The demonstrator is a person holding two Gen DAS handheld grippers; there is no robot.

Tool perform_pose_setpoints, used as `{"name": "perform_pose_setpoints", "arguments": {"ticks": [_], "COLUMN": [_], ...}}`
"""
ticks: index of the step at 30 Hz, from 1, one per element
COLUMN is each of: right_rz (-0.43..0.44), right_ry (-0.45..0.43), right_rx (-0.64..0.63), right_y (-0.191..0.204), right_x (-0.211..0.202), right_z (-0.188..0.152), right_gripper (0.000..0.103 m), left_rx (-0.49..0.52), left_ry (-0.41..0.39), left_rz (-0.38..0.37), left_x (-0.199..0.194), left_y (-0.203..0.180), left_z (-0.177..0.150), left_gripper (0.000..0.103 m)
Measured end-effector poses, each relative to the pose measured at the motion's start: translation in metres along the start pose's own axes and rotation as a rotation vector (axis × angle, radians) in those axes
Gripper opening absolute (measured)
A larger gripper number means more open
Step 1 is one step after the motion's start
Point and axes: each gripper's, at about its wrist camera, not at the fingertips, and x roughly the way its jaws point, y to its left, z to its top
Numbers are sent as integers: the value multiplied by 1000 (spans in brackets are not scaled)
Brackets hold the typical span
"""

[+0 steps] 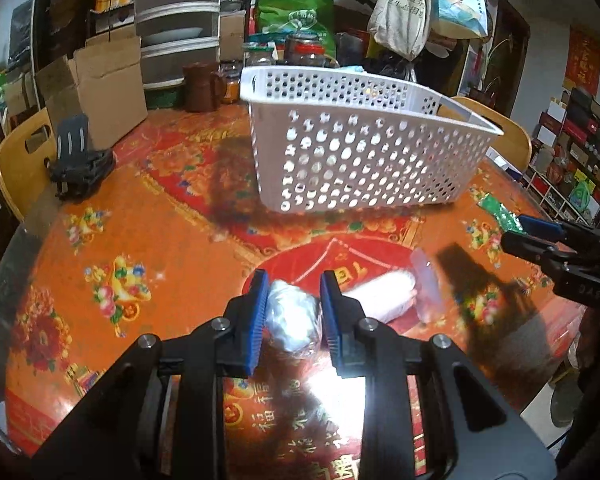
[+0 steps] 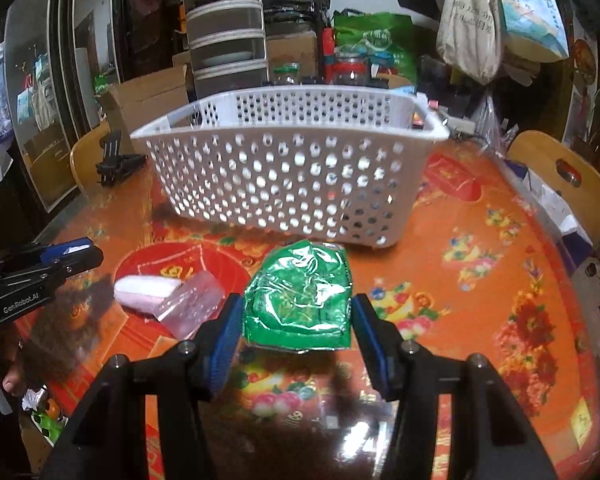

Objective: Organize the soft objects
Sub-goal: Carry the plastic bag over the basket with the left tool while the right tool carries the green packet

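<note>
My left gripper [image 1: 294, 310] is shut on a crumpled clear plastic bundle [image 1: 292, 320], held above the table. A white soft roll in a clear pink bag [image 1: 384, 294] lies just right of it; it also shows in the right wrist view [image 2: 168, 294]. My right gripper [image 2: 298, 328] is open, its blue pads on either side of a shiny green foil packet [image 2: 300, 300] that lies on the table. The white perforated basket [image 1: 352, 148] stands beyond both; it shows in the right wrist view too [image 2: 292, 176]. The right gripper appears at the right edge of the left wrist view [image 1: 540, 236].
The round table has an orange-red patterned cover [image 1: 140, 240]. A black stand [image 1: 80, 160], a cardboard box [image 1: 100, 88], a brown jug [image 1: 200, 86] and jars sit at the far side. Wooden chairs [image 2: 560, 176] ring the table.
</note>
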Motion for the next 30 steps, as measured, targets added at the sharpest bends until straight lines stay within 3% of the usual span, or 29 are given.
{"name": "perform_pose_setpoints", "arguments": {"ticks": [11,17,23,26,30], "right_rz": [-17,-14,-15,14,-13], "right_ry": [-125,-145,-118,-87,-44], "right_rx": [3,-10,-48,-39,-61], "right_y": [-27,-38,-32,-35,-34], "right_x": [-56,-65,-42,-23,6], "right_z": [44,86,128,147,164], "right_gripper": [54,54,55,55,55], "left_rx": [43,65,63,43,29], "left_ry": [-89,-124,-93,-53,17], "left_rz": [-12,-40,-72,-73,-55], "left_x": [-37,-46,-25,-1,38], "left_y": [-6,-14,-23,-23,-23], "left_z": [56,110,167,196,221], "left_gripper": [24,24,24,24,24]}}
